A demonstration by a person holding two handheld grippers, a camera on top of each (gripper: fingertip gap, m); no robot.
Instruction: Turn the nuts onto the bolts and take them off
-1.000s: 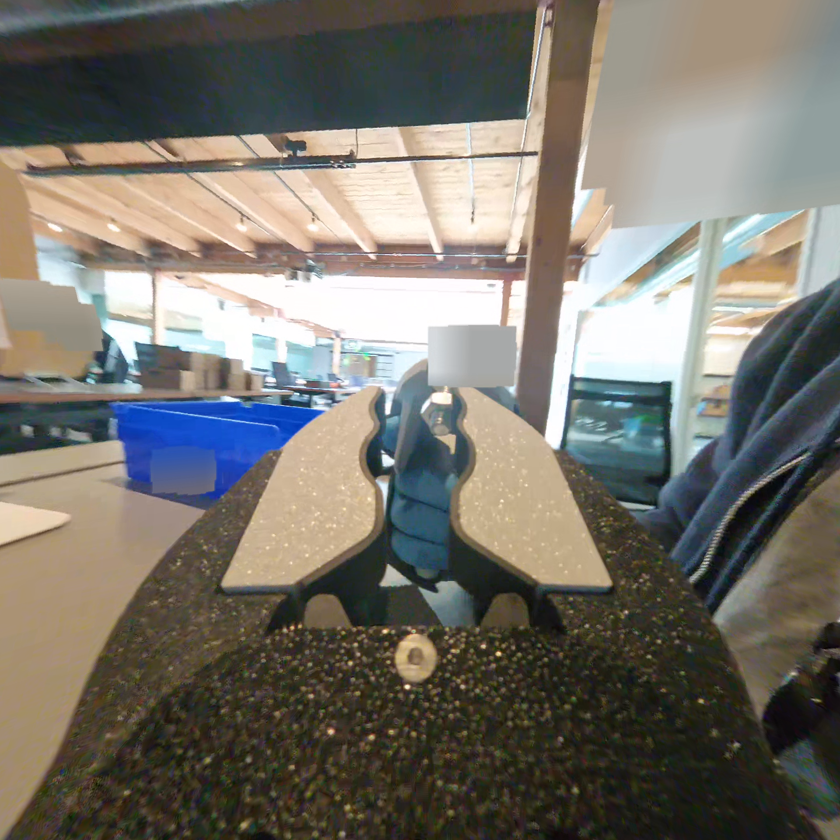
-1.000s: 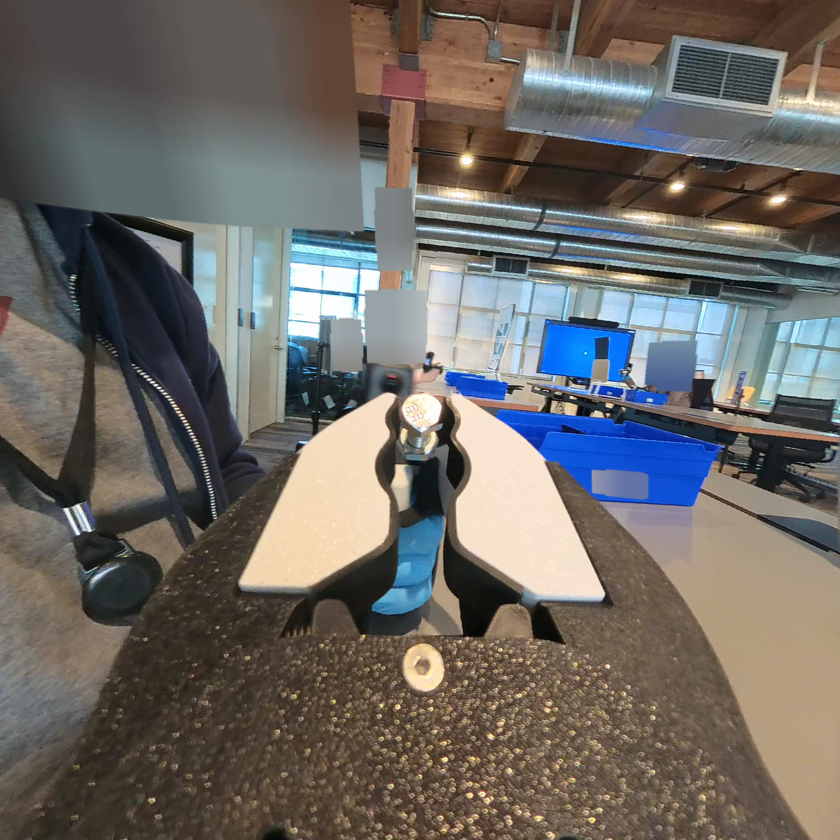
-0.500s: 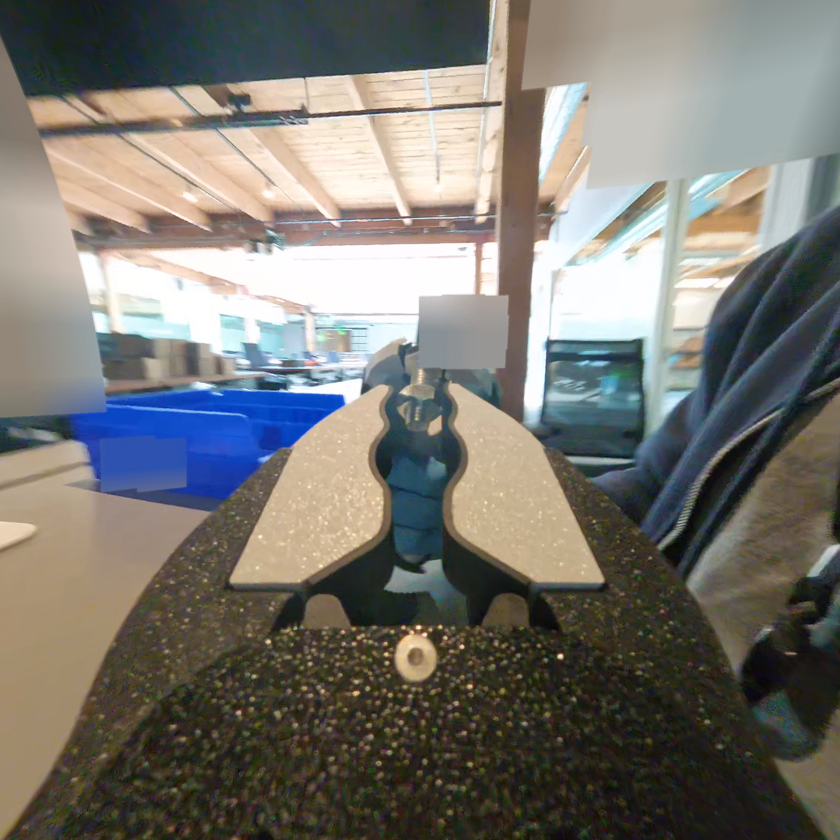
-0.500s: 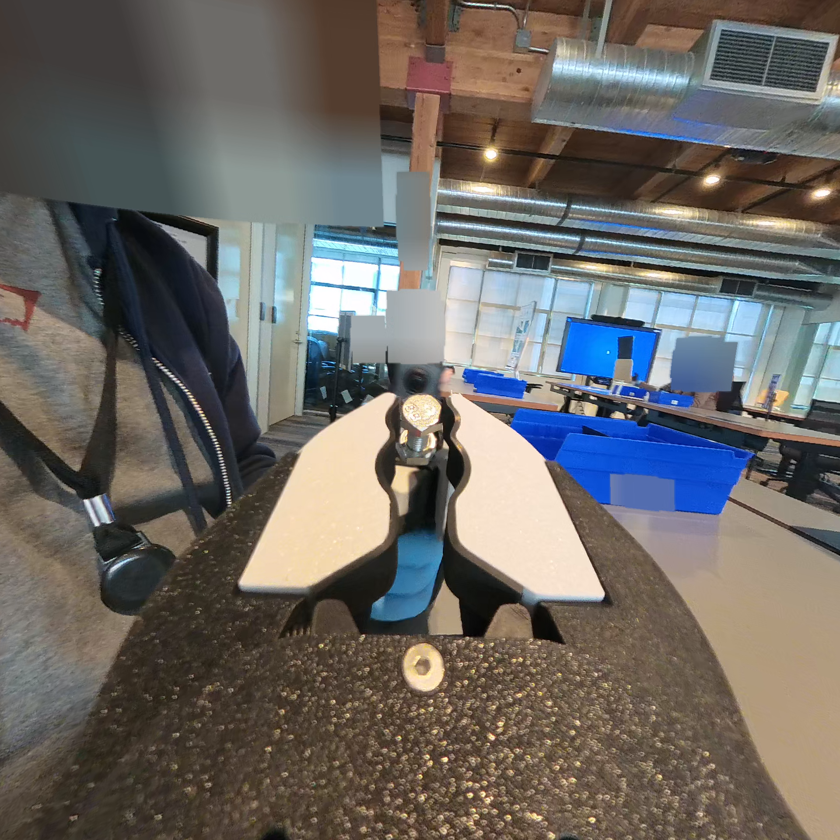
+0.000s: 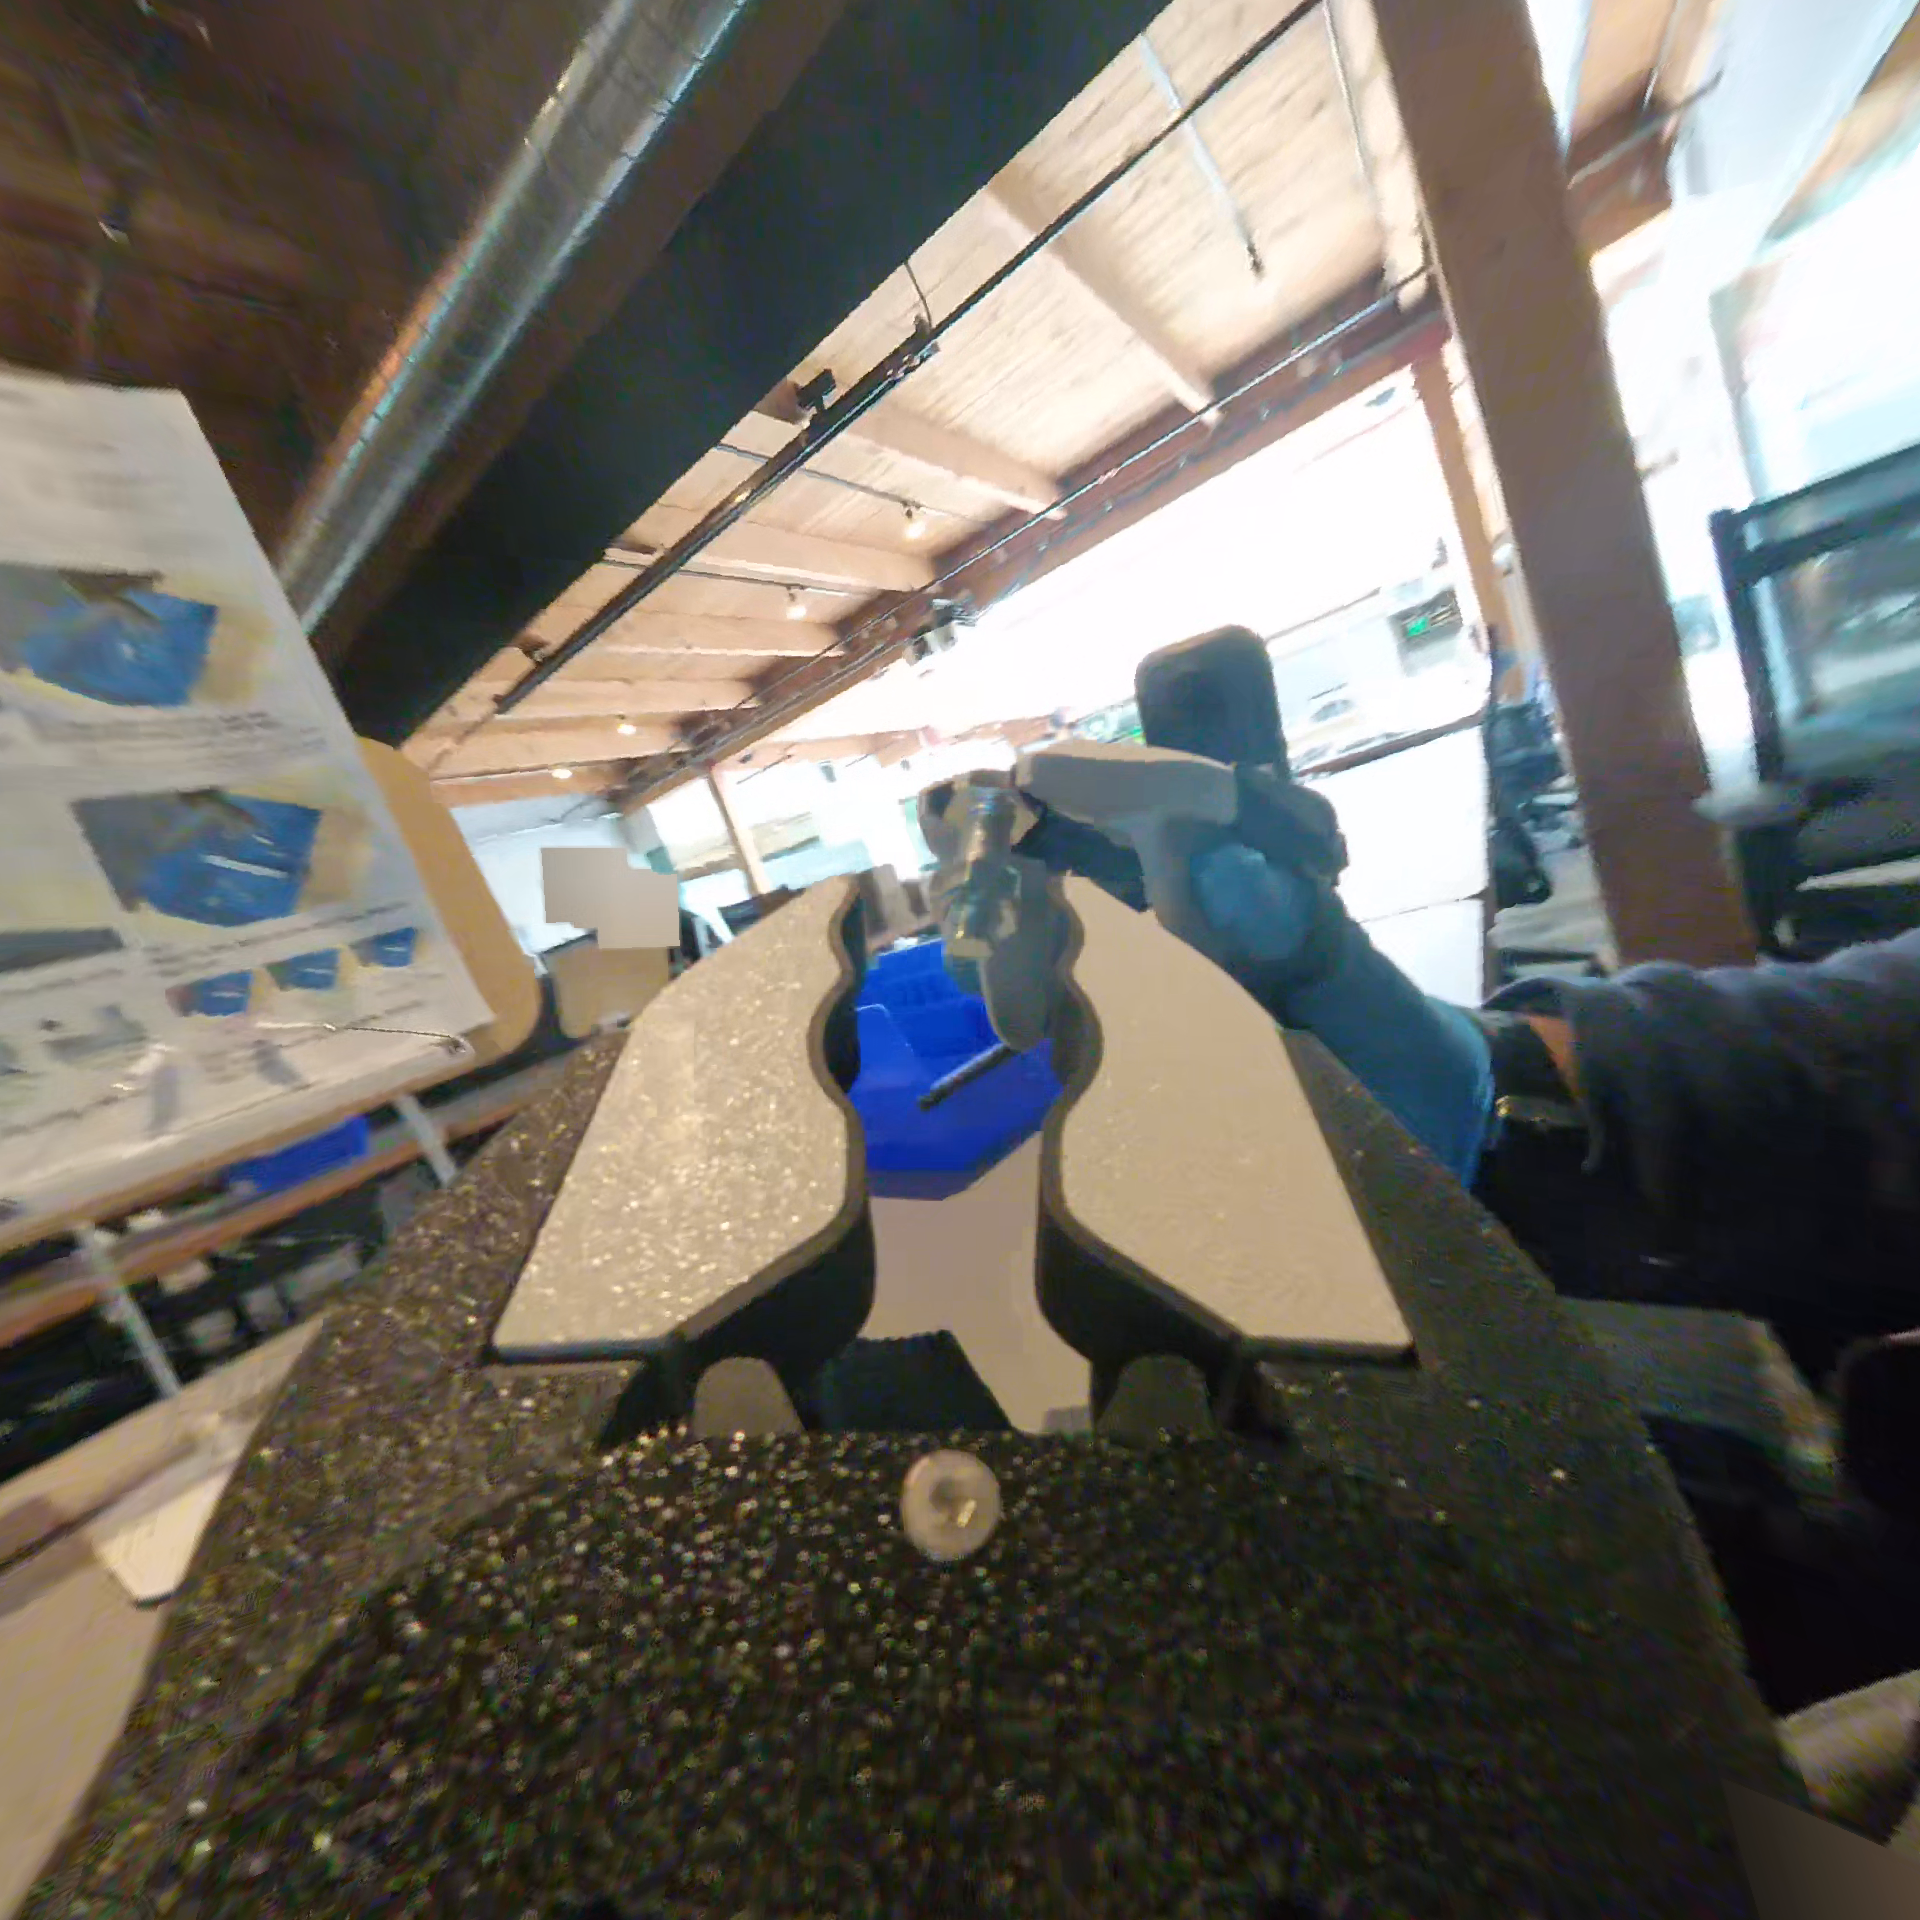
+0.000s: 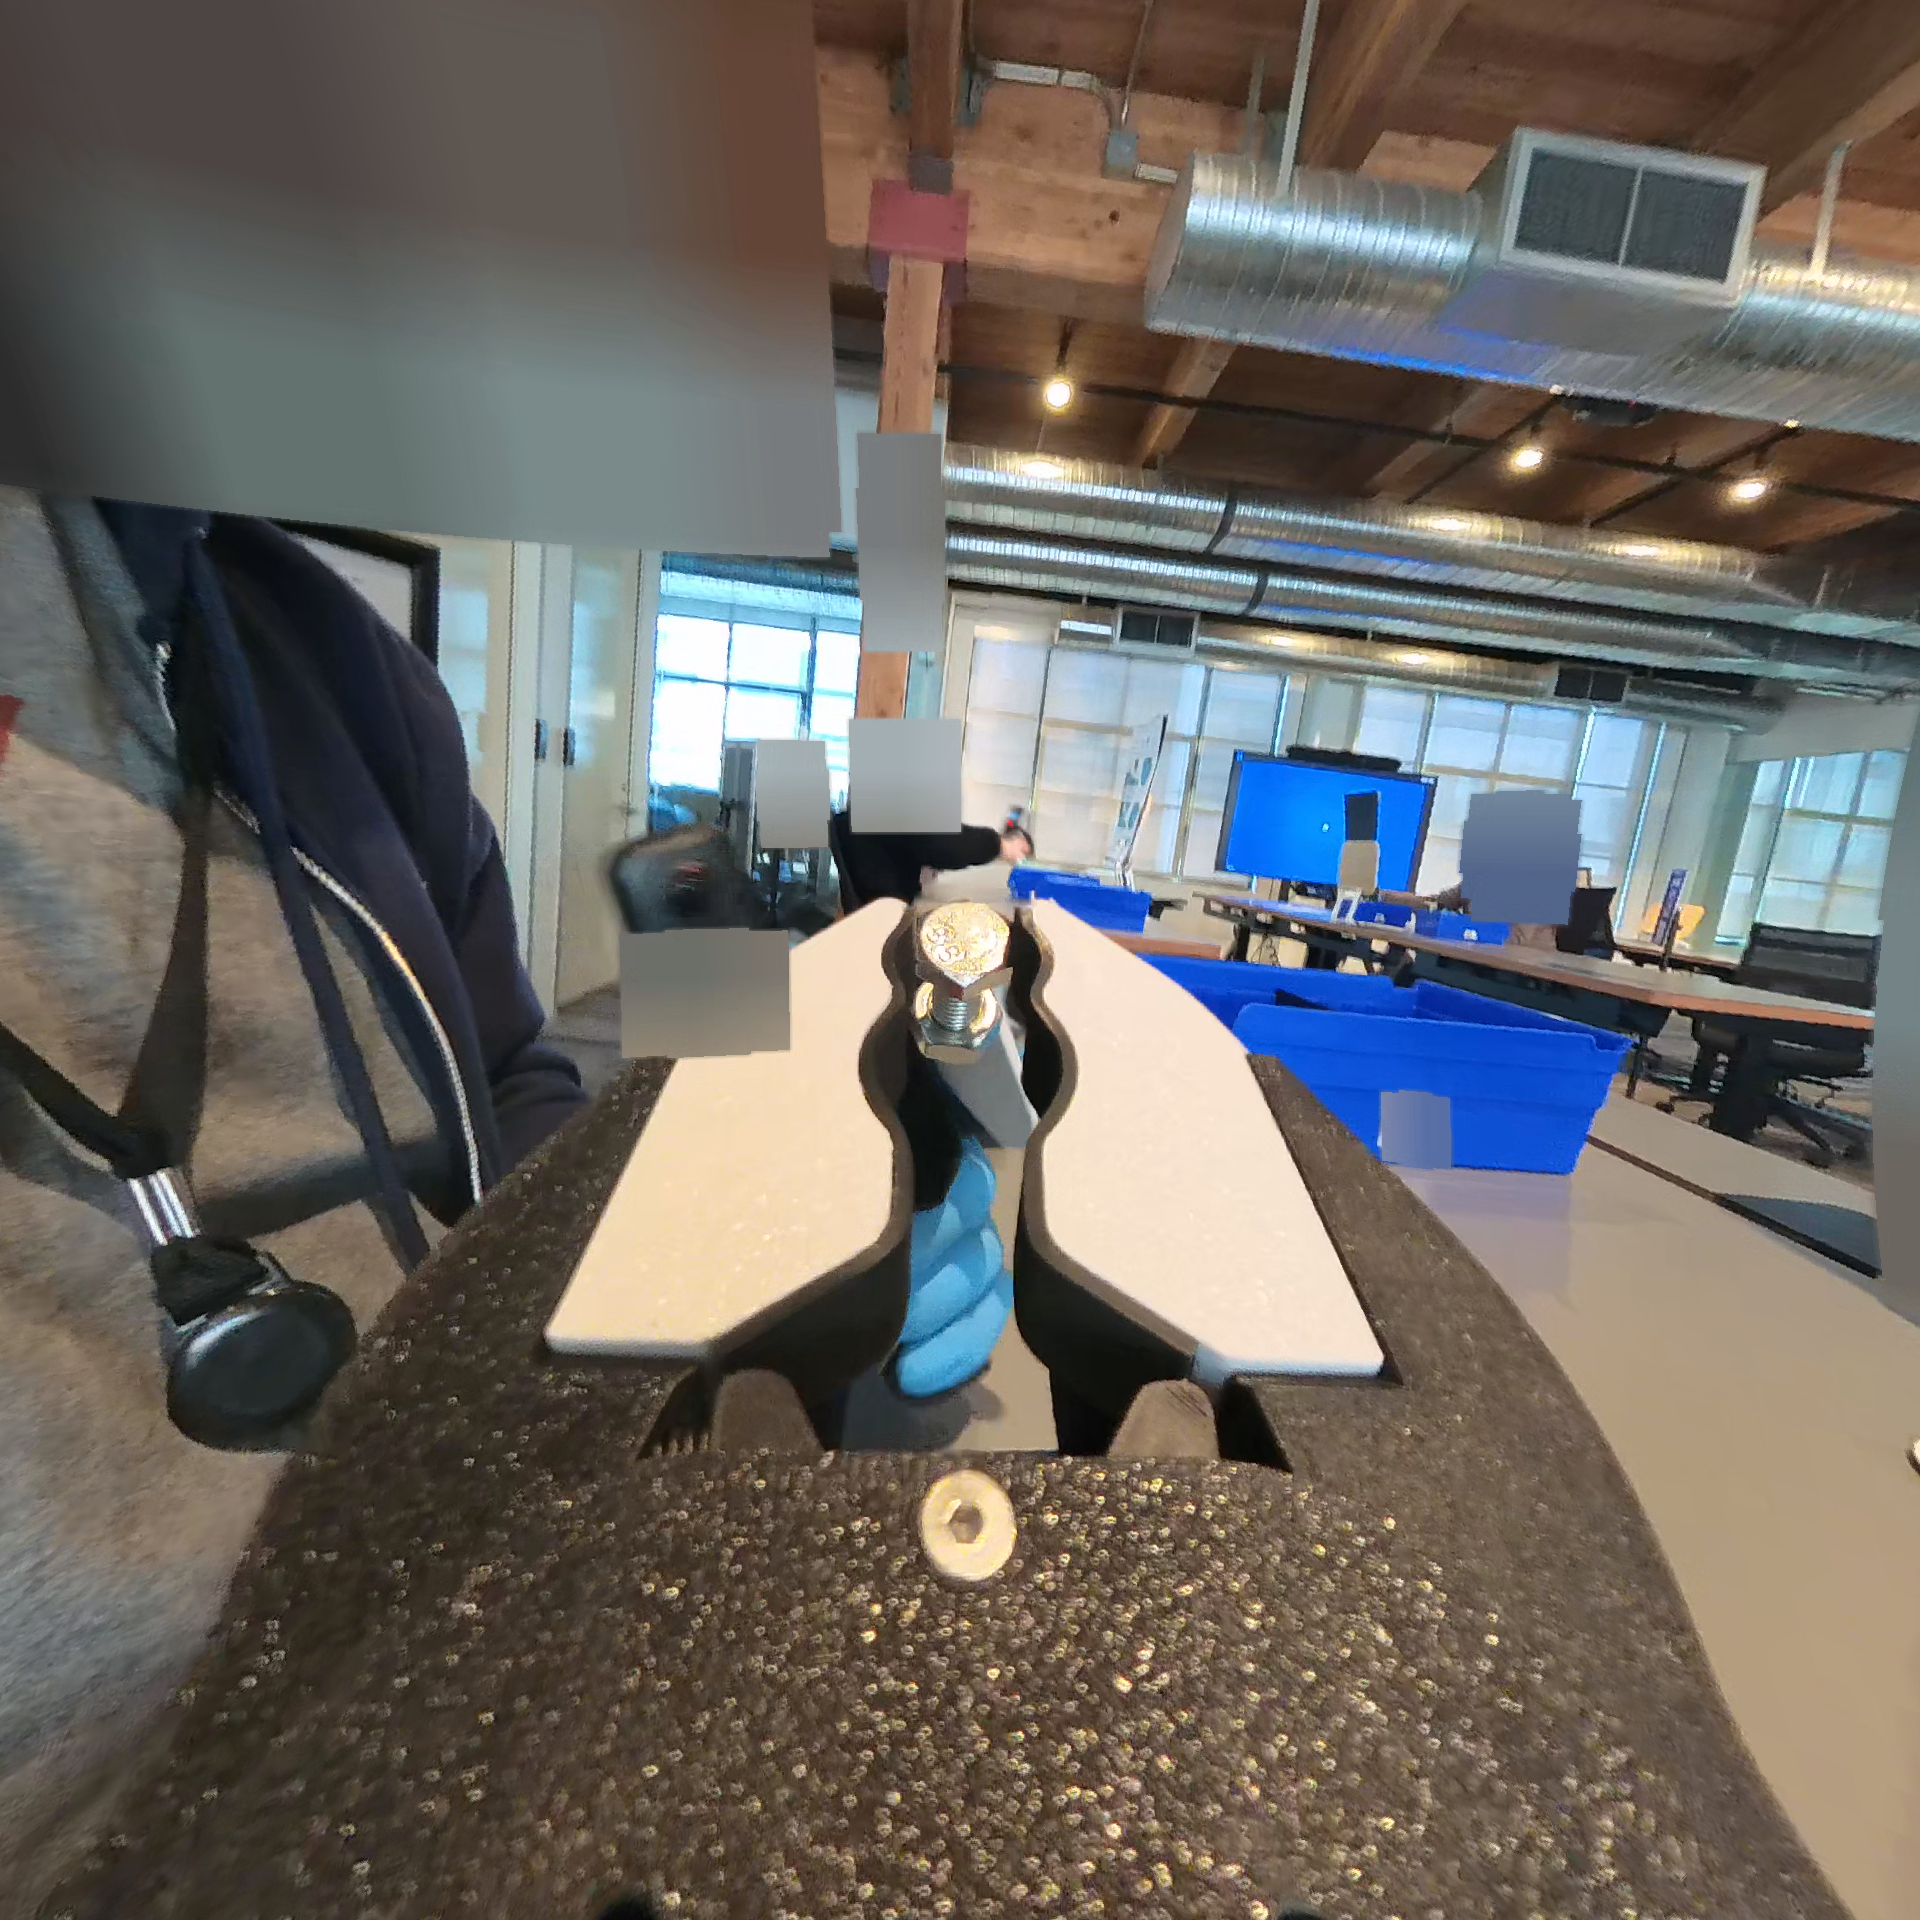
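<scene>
A silver hex bolt (image 6: 961,940) sits head up between the fingertips of my right gripper (image 6: 961,935), which is shut on its head. A silver nut (image 6: 956,1023) is threaded on the shank just under the head. In the left wrist view the bolt (image 5: 961,821) and nut (image 5: 982,914) hang at the tips of my left gripper (image 5: 961,904). Its fingers (image 5: 727,1091) stand apart with a gap on each side of the nut. The right gripper (image 5: 1122,790) reaches in from the right, held by a blue-gloved hand (image 5: 1278,925). The left-hand glove (image 6: 945,1278) shows below the bolt.
Blue bins (image 6: 1434,1060) stand on the grey table (image 6: 1662,1299) behind the bolt; one shows in the left wrist view (image 5: 935,1091). A printed sheet on a board (image 5: 156,779) stands at left. The person's grey and navy clothing (image 6: 208,935) is close at left. A wooden post (image 5: 1538,520) is at right.
My left gripper has rolled and tilted upward, and its fingers have spread away from the nut they were closed on. My right gripper still holds the bolt head, nearly unmoved.
</scene>
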